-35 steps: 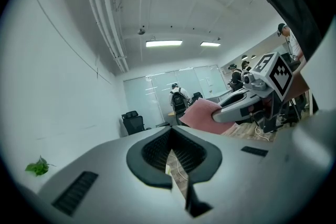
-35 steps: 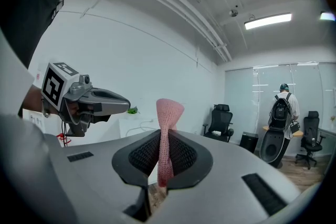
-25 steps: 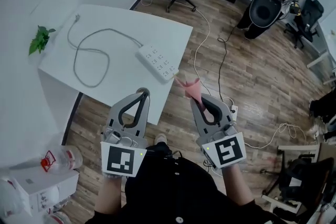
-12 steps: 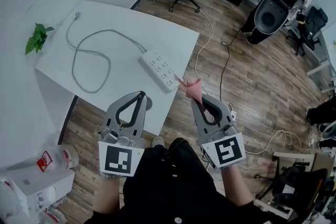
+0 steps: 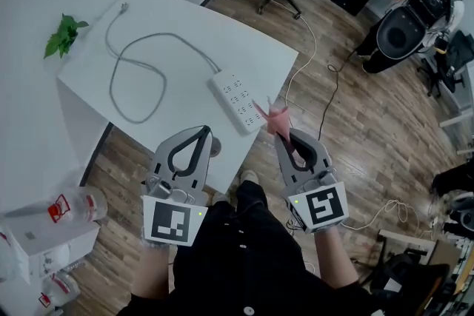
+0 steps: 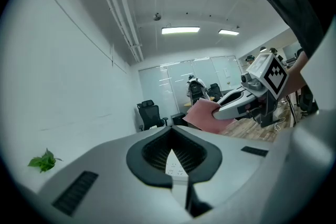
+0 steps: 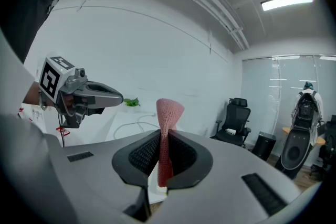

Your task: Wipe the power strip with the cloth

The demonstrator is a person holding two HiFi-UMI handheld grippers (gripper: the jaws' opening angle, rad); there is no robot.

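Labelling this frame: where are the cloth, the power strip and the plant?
cloth (image 5: 275,118): head view, its bunched end
power strip (image 5: 237,101): head view, its socket face
plant (image 5: 65,36): head view, its leaves

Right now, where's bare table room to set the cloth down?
Two bare patches on the table: the far corner beyond the strip, and the near edge between cable loop and strip. Crowded at the strip's near end, by the cloth.

The right gripper (image 5: 284,134) is moving in on the power strip (image 5: 237,98): the pink cloth (image 5: 275,117) ahead of its fingertips, earlier hanging clear of the strip's near end, is now reaching just beside it. The left gripper (image 5: 203,131) is advancing too, its fingertips drawing level with that end, which earlier lay ahead of them
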